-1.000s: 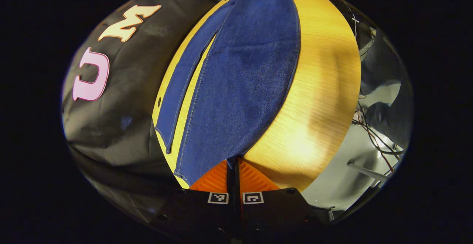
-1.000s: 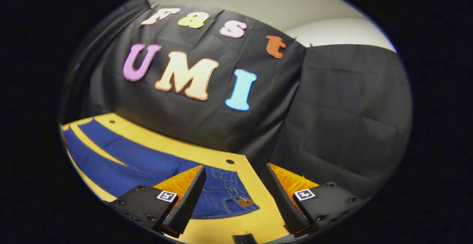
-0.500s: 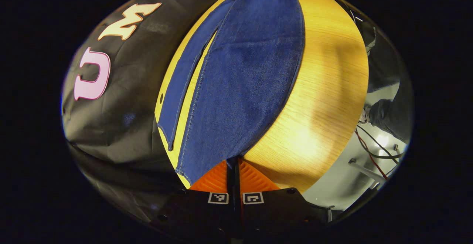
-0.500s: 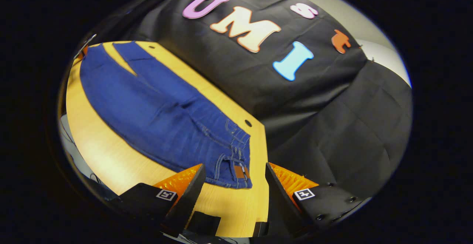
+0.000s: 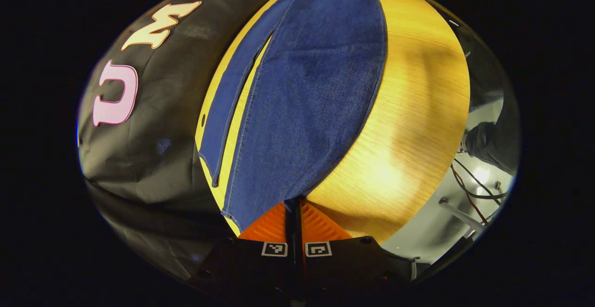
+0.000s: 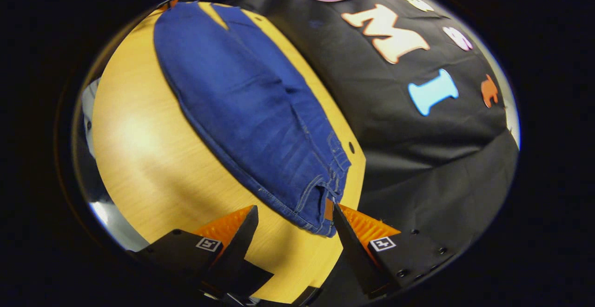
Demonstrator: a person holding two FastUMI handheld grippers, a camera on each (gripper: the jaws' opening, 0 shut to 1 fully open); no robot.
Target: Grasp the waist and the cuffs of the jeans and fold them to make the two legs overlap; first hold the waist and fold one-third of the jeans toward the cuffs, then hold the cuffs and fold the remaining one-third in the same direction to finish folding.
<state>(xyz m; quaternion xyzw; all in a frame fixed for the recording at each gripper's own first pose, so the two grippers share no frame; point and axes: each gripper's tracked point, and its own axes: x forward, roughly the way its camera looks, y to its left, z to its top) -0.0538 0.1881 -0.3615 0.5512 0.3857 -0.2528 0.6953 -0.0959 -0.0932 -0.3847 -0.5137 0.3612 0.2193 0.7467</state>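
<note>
At the lower centre of the left gripper view, the cuff (image 5: 260, 209) of the near leg of the jeans (image 5: 307, 97) sits pinched between your left gripper (image 5: 294, 214)'s fingers, which are pressed together on the hem. The risk is at the other end: in the right gripper view the waist (image 6: 327, 204) corner lies just against the right-hand finger (image 6: 358, 223) of your right gripper (image 6: 293, 218), whose fingers stand apart. Close from there and you may catch only the edge, or one layer, and the legs on the table (image 6: 148, 158) would fold askew.
</note>
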